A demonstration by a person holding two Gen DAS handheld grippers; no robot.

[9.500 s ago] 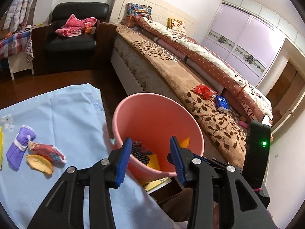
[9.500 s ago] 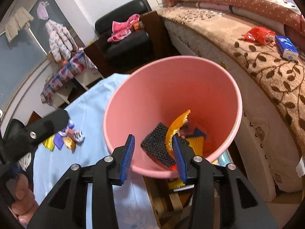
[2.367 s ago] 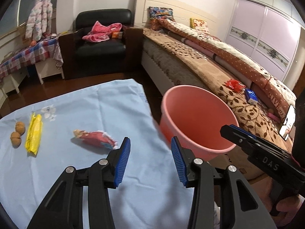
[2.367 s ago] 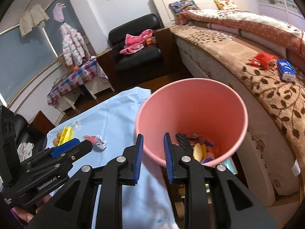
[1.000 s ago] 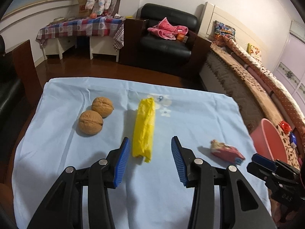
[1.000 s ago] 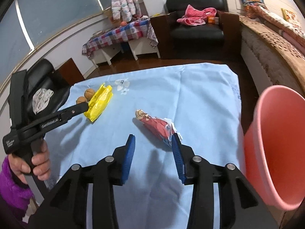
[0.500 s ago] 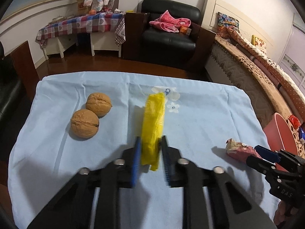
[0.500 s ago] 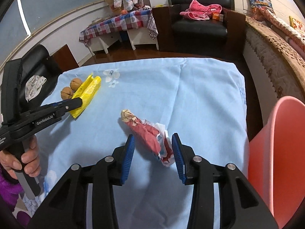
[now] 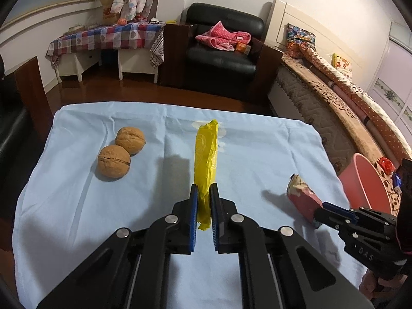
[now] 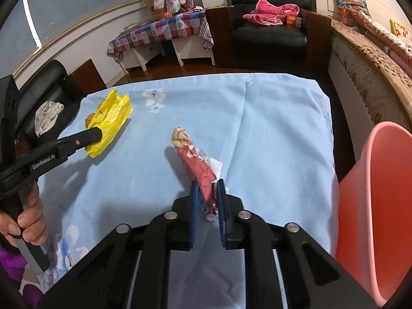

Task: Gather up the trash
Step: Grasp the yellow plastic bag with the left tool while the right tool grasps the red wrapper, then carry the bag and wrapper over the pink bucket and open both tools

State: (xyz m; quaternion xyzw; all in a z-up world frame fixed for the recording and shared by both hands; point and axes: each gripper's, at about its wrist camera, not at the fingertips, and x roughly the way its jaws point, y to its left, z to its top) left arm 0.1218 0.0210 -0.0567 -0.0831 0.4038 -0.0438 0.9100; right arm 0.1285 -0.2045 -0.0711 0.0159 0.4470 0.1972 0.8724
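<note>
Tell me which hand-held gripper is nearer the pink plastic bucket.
Right. The right hand-held gripper, shut on the red crumpled wrapper, is beside the pink plastic bucket; the left hand-held gripper sits farther off, on the yellow plastic wrapper.

The cloth (image 9: 257, 159) on the table is light blue with small white and blue flowers. The long wrapper (image 9: 206, 154) is bright yellow. The crumpled wrapper (image 10: 198, 164) is red with white and tan bits. Two walnuts (image 9: 121, 152) are brown. The bin (image 10: 373, 206) is pink. The gripper pads (image 9: 193, 206) are blue on black arms. The far tablecloth (image 9: 108, 36) has red, blue and white checks. The armchair (image 9: 221, 59) is black.
</note>
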